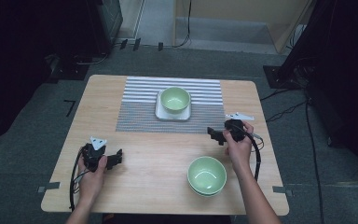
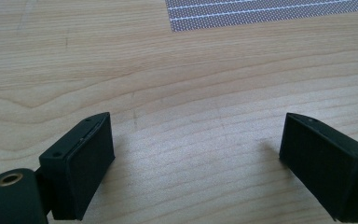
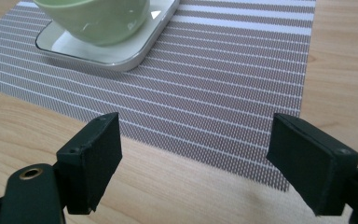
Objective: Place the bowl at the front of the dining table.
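Pale green glaze marks the thing in hand: a bowl [image 1: 175, 99] standing on a white square plate [image 1: 160, 112], which lies on the striped mat [image 1: 140, 109] at the far middle of the wooden table [image 1: 149, 172]. In the right gripper view the bowl [image 3: 95, 21] and plate [image 3: 121, 58] sit at the upper left, well ahead of the jaws.

The right gripper [image 1: 216, 134] hovers near the mat's right near corner, aimed leftward toward the plate, jaws wide apart and holding nothing. It looks like the approach step, with no contact made yet. The next move likely calls for carrying the open jaws forward and over the bowl's rim, one jaw inside and one outside, then closing firmly, since the glazed wall is smooth and could slip.

The left gripper [image 1: 115, 158] rests low over bare wood at the near left, also spread open and empty; its own view shows wood grain between the jaws and a corner of the mat [image 2: 270, 14] beyond.

A second green bowl [image 1: 207, 175], apparently stacked on another, stands near the front edge just left of the right forearm. It is well apart from the path to the plate. Nothing lies between the right gripper and the far bowl.
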`<state>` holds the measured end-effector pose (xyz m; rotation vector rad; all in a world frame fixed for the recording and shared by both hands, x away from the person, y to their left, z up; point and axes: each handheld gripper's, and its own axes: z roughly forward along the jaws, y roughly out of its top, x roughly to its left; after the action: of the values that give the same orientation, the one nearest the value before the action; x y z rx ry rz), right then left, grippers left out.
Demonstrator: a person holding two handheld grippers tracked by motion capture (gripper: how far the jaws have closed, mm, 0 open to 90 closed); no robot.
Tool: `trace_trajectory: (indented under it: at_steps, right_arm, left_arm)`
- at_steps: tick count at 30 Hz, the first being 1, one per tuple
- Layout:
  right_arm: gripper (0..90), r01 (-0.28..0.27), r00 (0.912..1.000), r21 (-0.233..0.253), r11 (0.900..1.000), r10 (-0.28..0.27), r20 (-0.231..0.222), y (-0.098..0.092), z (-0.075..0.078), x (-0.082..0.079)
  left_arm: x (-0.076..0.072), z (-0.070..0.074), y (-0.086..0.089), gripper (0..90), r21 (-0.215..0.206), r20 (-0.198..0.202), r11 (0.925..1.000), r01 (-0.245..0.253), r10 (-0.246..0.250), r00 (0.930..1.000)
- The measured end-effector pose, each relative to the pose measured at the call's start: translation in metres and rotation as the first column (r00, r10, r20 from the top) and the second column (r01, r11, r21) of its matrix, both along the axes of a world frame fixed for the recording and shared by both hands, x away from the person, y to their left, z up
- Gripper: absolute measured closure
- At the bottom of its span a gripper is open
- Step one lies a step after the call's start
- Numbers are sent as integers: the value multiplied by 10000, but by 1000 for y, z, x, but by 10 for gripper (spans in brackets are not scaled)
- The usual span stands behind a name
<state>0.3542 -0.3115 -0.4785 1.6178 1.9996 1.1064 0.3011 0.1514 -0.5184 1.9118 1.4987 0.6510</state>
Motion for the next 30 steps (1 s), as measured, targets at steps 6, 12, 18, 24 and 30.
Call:
trace_trajectory:
  at_steps: [6, 12, 18, 24, 30]
  right_arm:
    - [172, 39, 10000, -41, 10000, -39, -4, -4, -6, -6]
    - [172, 129, 9999, 28, 9999, -129, 23, -9, -10, -13]
    - [173, 199, 9998, -25, 9998, -199, 6, -14, -15, -22]
    - [175, 361, 9993, 48, 9993, -361, 12, -21, -18, -29]
    - [177, 486, 9988, 14, 9988, -486, 14, -29, -21, -36]
  left_arm:
    - [0, 0, 0, 97, 2, -2, 10000, 3, -3, 10000]
    - [0, 0, 0, 97, -3, 5, 10000, -2, 2, 10000]
    - [0, 0, 0, 97, -5, 4, 10000, -2, 2, 10000]
    - [0, 0, 0, 97, -6, 5, 10000, -22, 22, 10000]
    - [0, 0, 0, 97, 4, 1, 10000, -8, 8, 10000]
